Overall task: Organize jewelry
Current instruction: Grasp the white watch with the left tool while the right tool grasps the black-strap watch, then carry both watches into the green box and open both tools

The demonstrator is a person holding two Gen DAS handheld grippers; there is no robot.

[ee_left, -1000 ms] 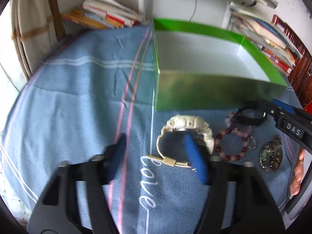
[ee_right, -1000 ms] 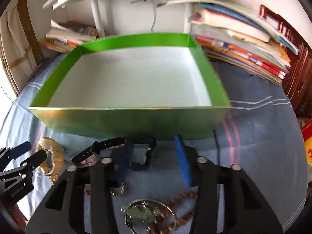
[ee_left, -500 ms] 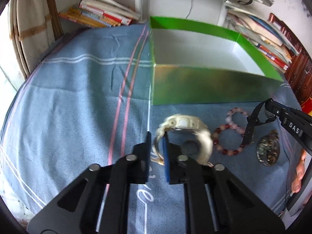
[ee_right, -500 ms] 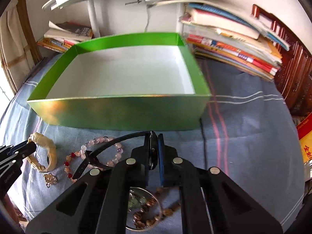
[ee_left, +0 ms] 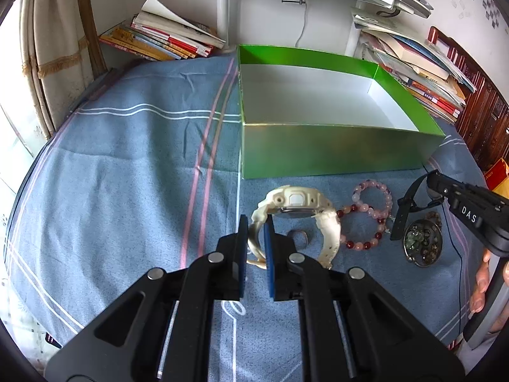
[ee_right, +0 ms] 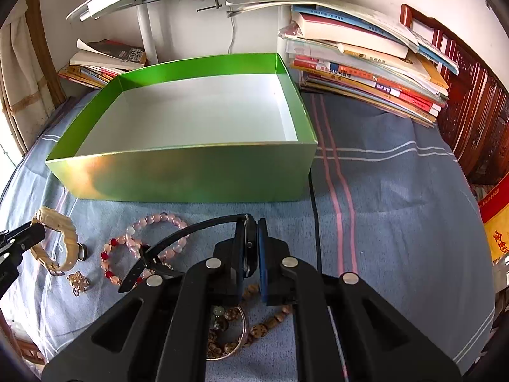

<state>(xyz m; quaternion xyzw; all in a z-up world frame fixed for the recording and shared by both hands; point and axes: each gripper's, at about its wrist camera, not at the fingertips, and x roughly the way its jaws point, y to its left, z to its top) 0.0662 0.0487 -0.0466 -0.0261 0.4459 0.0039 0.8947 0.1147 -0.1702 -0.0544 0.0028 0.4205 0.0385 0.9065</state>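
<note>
The green box (ee_right: pixel 178 172) sits open on the blue cloth (ee_left: pixel 127 165), its white floor bare, with nothing in it. Stacks of books (ee_right: pixel 366 73) lie behind it on the right and a smaller pile (ee_left: pixel 159 39) behind on the left, both clear of the box. In front of the box's near wall the jewelry lies on the cloth: a pink bead bracelet (ee_left: pixel 372 191) touching a red-and-pink one (ee_left: pixel 359 232), a small ring (ee_left: pixel 299 235) just beside the white watch (ee_left: pixel 296 203), a little gold charm (ee_right: pixel 78 281), and a round pendant (ee_left: pixel 423 243) on a brown bead string (ee_right: pixel 270 318). The left gripper (ee_left: pixel 256 242) is clenched on the white watch's strap, the watch face tilted up just beyond its fingertips, between gripper and box. The right gripper (ee_right: pixel 251 248) is clamped on the black watch (ee_right: pixel 249 245), whose strap (ee_right: pixel 165 248) trails out to the left over the pink beads and hangs free. The box's near wall stands between both watches and its interior. A person's fingers (ee_left: pixel 480 273) show at the right edge of the left view.
</note>
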